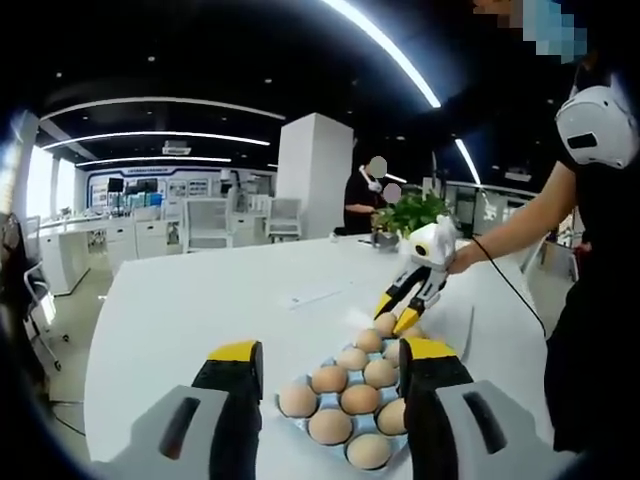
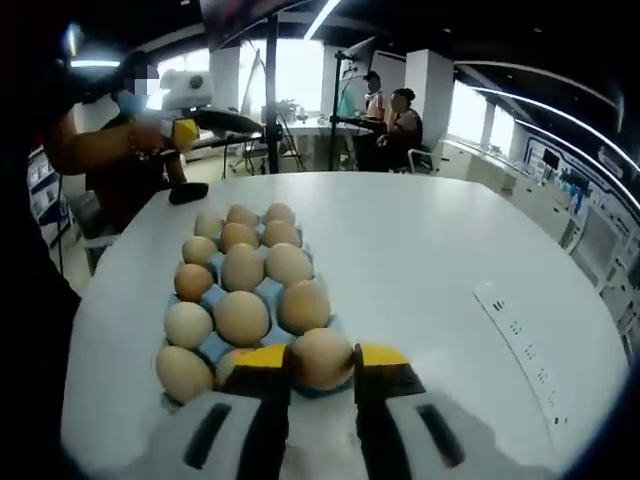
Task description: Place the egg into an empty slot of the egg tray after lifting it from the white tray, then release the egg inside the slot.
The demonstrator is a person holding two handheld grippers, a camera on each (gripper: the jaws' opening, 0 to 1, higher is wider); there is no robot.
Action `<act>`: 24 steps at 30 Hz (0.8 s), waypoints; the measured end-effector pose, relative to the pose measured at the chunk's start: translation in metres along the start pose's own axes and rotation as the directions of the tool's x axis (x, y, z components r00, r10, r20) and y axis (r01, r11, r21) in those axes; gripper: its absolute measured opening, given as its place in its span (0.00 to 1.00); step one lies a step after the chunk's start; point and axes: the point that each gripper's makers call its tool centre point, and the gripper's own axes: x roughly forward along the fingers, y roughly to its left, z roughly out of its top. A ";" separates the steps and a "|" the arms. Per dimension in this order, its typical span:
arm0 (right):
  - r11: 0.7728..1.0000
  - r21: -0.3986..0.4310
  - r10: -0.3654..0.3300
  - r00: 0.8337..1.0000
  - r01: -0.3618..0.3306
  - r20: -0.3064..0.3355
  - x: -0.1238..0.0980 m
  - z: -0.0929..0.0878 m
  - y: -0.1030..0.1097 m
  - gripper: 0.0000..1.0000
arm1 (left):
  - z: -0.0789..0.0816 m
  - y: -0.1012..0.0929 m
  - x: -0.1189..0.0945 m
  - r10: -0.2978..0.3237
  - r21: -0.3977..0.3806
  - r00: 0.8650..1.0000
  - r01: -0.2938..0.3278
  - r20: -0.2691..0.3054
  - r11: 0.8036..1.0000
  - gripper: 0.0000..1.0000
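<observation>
Left hand-held gripper [image 1: 330, 375] hovers above the near end of the egg tray [image 1: 300, 420], jaws apart and holding nothing. Right hand-held gripper [image 2: 320, 368] has its yellow-tipped jaws closed on an egg [image 2: 322, 357] at the tray's [image 2: 212, 296] nearest corner; in the left gripper view it [image 1: 395, 318] reaches down to the far end of the tray.

The egg looks seated in, or just over, a corner slot, so the release seems the step in hand. To do it well, lower until the egg rests fully in its cup, then part the jaws slowly and evenly and draw straight back, keeping clear of the neighbouring eggs [image 2: 240, 318].

No white tray can be made out. The round white table [image 2: 430, 260] is otherwise bare but for a power strip [image 2: 520, 345]. Beyond lies an open-plan office with ceiling light strips, white desks, a potted plant [image 1: 410, 212] and seated people.
</observation>
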 end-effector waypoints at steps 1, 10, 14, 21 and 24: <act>1.000 0.004 0.005 1.000 -0.005 -0.004 0.000 0.000 0.000 0.24 | 0.000 0.000 0.000 -0.002 -0.001 1.000 0.002 -0.001 1.000 0.56; 1.000 -0.004 0.028 0.999 -0.028 -0.020 0.005 -0.003 0.001 0.24 | 0.001 0.001 0.001 -0.006 -0.006 1.000 0.006 -0.001 1.000 0.54; 0.999 -0.007 0.031 0.999 -0.032 -0.022 0.005 -0.003 0.001 0.24 | 0.001 0.000 0.001 -0.014 -0.013 1.000 0.014 -0.005 1.000 0.50; 0.999 -0.001 0.037 0.999 -0.037 -0.020 0.005 -0.003 0.001 0.24 | 0.003 0.001 0.002 -0.014 -0.006 1.000 0.014 -0.002 1.000 0.51; 0.999 -0.007 0.043 0.999 -0.043 -0.021 0.006 -0.003 0.001 0.24 | 0.003 0.000 0.002 -0.019 -0.007 1.000 0.019 -0.002 1.000 0.50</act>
